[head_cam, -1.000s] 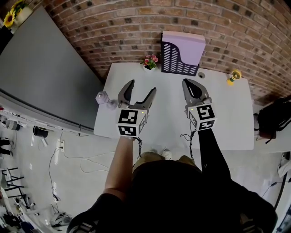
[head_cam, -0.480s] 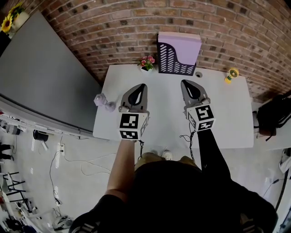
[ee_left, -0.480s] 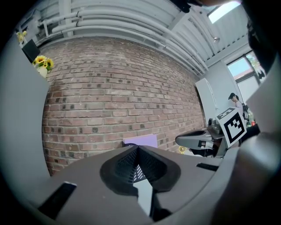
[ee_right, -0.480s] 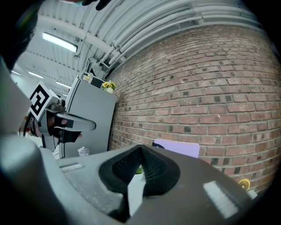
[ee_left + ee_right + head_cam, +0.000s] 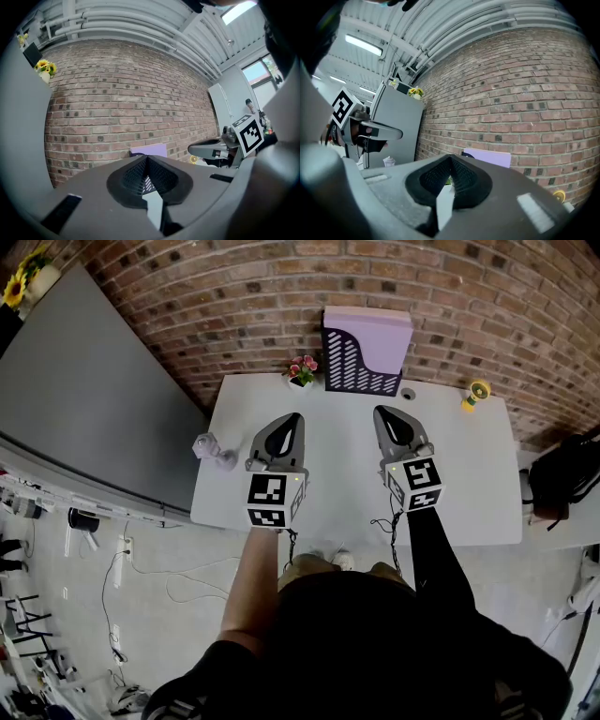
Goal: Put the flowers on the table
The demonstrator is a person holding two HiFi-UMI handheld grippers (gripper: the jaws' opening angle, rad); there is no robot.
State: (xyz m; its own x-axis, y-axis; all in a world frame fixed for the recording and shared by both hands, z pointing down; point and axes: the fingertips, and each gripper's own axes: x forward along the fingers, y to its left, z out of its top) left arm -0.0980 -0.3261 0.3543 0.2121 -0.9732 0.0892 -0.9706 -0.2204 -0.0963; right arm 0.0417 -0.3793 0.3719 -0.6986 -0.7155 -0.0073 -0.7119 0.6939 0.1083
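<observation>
A white table stands against a brick wall. The flowers, pink in a small pot, sit at the table's far edge, just left of a purple file holder. The left gripper is held over the near left part of the table with its jaws pressed together and nothing between them. The right gripper, beside it on the right, is likewise closed and empty. Both are well apart from the flowers.

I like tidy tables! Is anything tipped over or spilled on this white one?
Nothing stands out. The pink flowers, purple file holder and small yellow thing sit neatly at the back of the table; no spill shows.
</observation>
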